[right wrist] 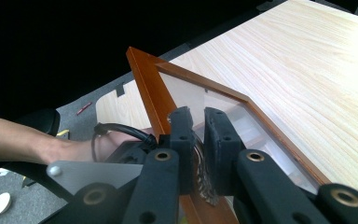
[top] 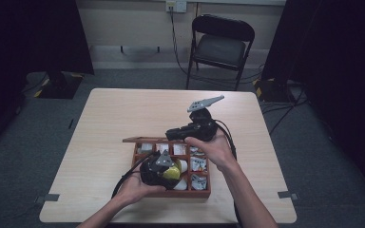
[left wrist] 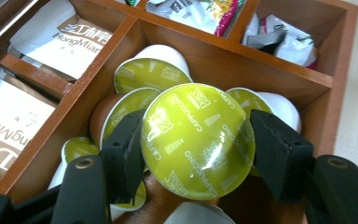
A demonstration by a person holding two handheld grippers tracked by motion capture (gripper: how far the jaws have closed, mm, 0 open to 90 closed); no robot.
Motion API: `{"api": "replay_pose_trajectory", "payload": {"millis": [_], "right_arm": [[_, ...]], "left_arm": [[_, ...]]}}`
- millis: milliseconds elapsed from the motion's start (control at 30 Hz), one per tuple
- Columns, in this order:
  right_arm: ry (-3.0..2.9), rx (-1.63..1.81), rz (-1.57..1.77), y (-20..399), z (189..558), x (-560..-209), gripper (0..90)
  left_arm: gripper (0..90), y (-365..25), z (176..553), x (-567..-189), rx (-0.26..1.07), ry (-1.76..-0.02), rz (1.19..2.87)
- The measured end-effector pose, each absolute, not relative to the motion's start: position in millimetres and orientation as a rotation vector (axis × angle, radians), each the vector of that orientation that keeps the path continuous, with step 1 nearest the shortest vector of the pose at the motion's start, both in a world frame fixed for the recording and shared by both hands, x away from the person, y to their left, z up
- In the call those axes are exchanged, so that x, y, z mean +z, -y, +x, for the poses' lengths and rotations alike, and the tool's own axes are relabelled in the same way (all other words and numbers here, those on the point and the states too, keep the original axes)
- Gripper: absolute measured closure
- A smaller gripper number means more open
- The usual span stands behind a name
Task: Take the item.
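Observation:
A wooden compartment box (top: 208, 192) sits near the table's front edge, its glass-paned lid (top: 145, 139) raised on edge at the far side. My right gripper (top: 172, 134) is shut on that lid; in the right gripper view the jaws (right wrist: 196, 123) pinch the glass pane (right wrist: 200, 95) just inside the brown frame (right wrist: 144, 79). My left gripper (top: 168, 169) hangs over the box's front middle compartment. It is shut on a coffee capsule (left wrist: 198, 142) with a green foil top marked Cappuccino, held by its rim between both pads (left wrist: 129, 140), just above the other capsules.
Several more green-topped capsules (left wrist: 151, 74) lie in that compartment. Neighbouring compartments hold white sachets (left wrist: 60, 42) and foil packets (left wrist: 279, 39). Light wooden table (top: 123, 114) stretches beyond the box. A black folding chair (top: 222, 42) stands behind the table. Cables trail from both grippers.

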State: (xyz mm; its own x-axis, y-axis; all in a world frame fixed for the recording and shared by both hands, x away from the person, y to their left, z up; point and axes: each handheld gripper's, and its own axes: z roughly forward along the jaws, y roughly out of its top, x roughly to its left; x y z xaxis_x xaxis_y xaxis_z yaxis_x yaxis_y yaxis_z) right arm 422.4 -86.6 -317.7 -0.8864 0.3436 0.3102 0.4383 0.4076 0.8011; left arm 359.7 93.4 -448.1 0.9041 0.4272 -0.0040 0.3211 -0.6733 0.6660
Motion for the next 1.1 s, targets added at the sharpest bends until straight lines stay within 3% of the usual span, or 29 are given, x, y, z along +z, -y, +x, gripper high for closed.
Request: {"api": "replay_pose_trajectory", "payload": {"millis": [867,1100], "right_arm": [[2.551,-1.5,-0.711,87,422,-318,82.3],[2.552,-1.498,-0.713,87,421,-319,82.2]], "left_arm": [[38.8,-106,339,-430,0.142,-0.462,2.303],[38.8,-117,334,-429,0.124,-0.51,2.238]]}}
